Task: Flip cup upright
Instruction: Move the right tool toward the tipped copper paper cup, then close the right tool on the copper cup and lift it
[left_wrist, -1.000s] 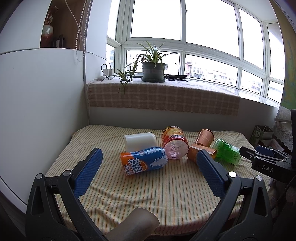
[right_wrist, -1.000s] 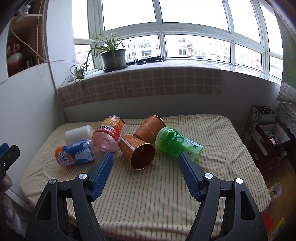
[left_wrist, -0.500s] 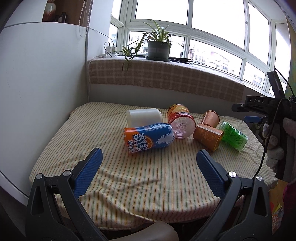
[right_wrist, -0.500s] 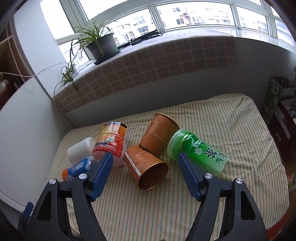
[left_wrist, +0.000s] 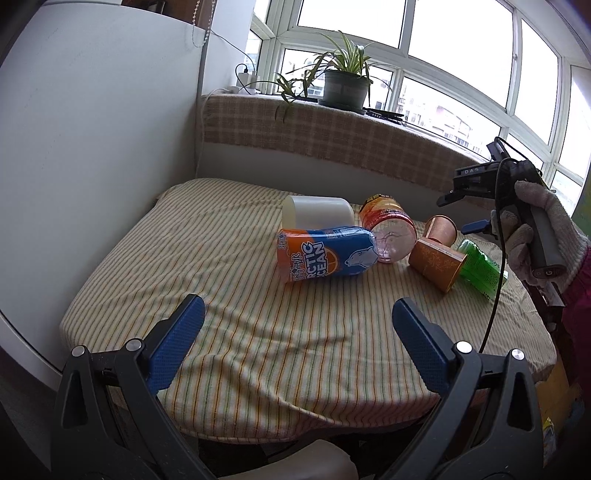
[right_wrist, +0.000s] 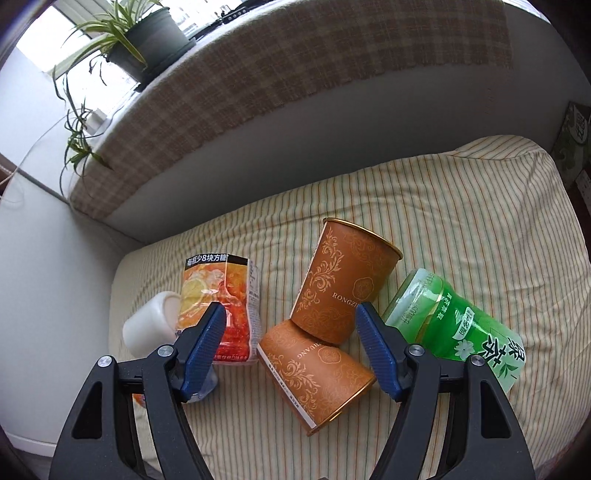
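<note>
A: What is changing since the earlier view?
B: The right gripper (right_wrist: 291, 347), jaws spread and empty, is closing in above the two brown patterned paper cups (right_wrist: 345, 282) lying on the striped tablecloth (right_wrist: 461, 221).
A: And the step?
B: Approaching; next, straddling one cup. The left gripper (left_wrist: 295, 343) is waiting, agape.

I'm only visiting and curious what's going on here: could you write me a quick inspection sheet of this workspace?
Surface: striped cloth, wrinkled.
Job's things: two brown cups, near one and far one, lying touching.
Clutter: green cup, blue-orange cup, red-label cup, white cup, all on their sides.
Grippers: left gripper open, empty; right gripper open above the brown cups.
Cables: black cord hanging.
Surroundings: potted plant on sill.
</note>
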